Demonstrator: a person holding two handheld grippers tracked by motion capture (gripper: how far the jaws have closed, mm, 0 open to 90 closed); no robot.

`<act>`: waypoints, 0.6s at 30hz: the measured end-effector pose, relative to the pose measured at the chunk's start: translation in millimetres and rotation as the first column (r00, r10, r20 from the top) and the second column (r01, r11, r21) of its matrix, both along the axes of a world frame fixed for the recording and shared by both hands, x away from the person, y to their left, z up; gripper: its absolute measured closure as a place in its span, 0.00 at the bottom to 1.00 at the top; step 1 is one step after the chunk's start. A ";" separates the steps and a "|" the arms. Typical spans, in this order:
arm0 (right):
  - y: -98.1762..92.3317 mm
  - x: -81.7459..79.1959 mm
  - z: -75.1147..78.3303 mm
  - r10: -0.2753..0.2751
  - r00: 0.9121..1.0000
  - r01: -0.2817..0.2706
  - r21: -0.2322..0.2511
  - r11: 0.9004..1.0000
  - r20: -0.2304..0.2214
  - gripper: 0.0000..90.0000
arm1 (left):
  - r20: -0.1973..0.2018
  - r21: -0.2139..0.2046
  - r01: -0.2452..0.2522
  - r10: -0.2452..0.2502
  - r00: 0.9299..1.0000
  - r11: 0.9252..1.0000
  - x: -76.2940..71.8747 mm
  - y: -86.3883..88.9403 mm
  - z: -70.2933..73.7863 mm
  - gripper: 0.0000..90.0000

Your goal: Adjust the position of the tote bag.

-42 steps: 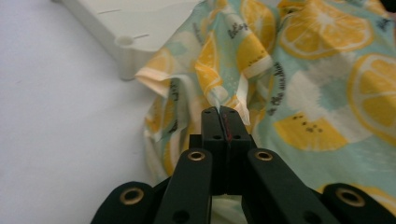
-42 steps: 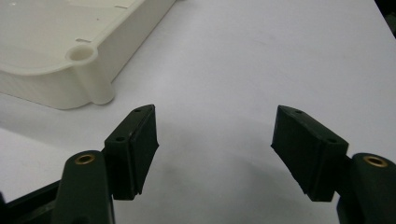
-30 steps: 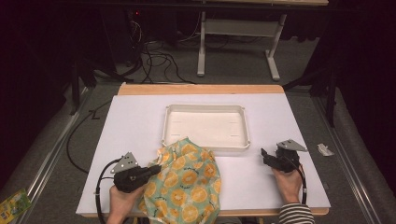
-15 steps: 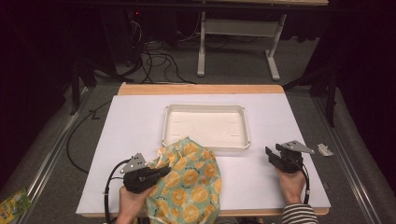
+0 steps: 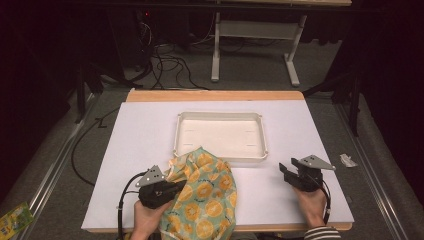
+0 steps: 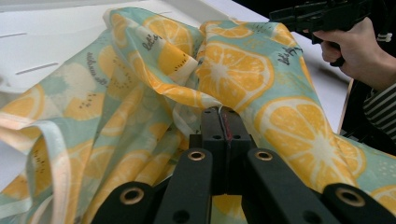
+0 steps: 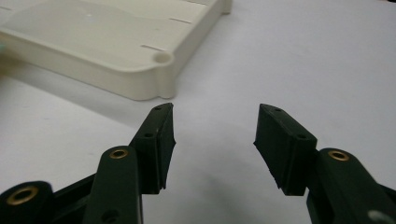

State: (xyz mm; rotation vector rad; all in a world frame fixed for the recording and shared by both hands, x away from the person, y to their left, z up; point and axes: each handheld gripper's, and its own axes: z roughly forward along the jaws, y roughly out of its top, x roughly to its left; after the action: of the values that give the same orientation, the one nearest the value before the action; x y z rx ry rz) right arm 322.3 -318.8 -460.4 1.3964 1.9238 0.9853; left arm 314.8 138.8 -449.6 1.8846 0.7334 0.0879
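Left gripper (image 5: 176, 189) low at the near left of the tabletop (image 5: 140, 145), jaws pressed together on a fold of the cloth (image 5: 202, 200). In the left gripper view the same gripper (image 6: 223, 114) pinching the cloth (image 6: 140, 93) tight at a bunched ridge, fabric rising on both sides of the black jaws. Cloth pale green with a print of orange slices, crumpled in a heap at the near edge of the tabletop, its far tip touching or just overlapping the near rim of the tray (image 5: 220, 150). Near end of the cloth hanging past the tabletop's front edge.

Tray white, shallow, rectangular, lying at the middle of the tabletop, nothing inside apart from faint slots in its floor. In the right gripper view one rounded corner of the tray (image 7: 154, 79) just ahead and to the left of the jaws.

Right gripper (image 5: 286, 172) at the near right of the tabletop, well apart from the cloth, held in a hand (image 5: 311, 206) with a striped sleeve (image 5: 320, 233). Jaws released, having just been opening a little, nothing between them; in the right gripper view the gripper (image 7: 215, 140) above bare white tabletop (image 7: 299, 56). Same hand and gripper visible far off at the upper right of the left gripper view.

Cables (image 5: 165, 62) on the floor beyond the tabletop.
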 end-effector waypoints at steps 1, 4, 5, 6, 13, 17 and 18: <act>8.0 -3.2 3.0 0.031 0.999 -0.031 0.006 0.999 -0.007 0.50 | -0.006 0.000 0.002 -0.002 1.000 1.000 -0.3 -1.8 -0.5 1.00; 20.3 -7.5 7.4 0.067 0.998 -0.067 0.009 0.998 -0.012 0.47 | -0.014 0.004 0.003 -0.003 1.000 1.000 -0.5 -4.5 -0.8 1.00; 23.7 -8.7 8.4 0.081 0.997 -0.081 0.012 0.997 -0.013 0.47 | -0.015 0.006 0.003 -0.003 1.000 1.000 -0.3 -5.4 -0.6 1.00; 28.0 -10.2 9.6 0.099 0.995 -0.098 0.008 0.995 -0.009 0.47 | -0.015 0.007 0.003 -0.003 1.000 1.000 -0.1 -6.2 -0.3 1.00; 56.6 -17.6 13.5 0.236 0.971 -0.234 0.035 0.971 -0.031 0.43 | -0.014 0.014 -0.003 0.003 1.000 1.000 -0.2 -11.5 -2.6 1.00; 75.6 -19.5 14.5 0.301 0.953 -0.300 0.019 0.954 -0.040 0.41 | -0.018 -0.009 -0.009 0.009 1.000 1.000 0.8 -10.9 -3.7 1.00; 79.6 -19.2 14.3 0.315 0.948 -0.314 0.029 0.949 -0.046 0.41 | -0.016 -0.013 -0.015 0.015 1.000 1.000 1.0 -10.5 -3.7 1.00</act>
State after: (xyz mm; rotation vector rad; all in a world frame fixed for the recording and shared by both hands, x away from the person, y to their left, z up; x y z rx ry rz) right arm 303.1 -239.2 -446.0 1.1548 2.2265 1.1272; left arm 315.8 128.3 -453.3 1.8691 0.7571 0.0773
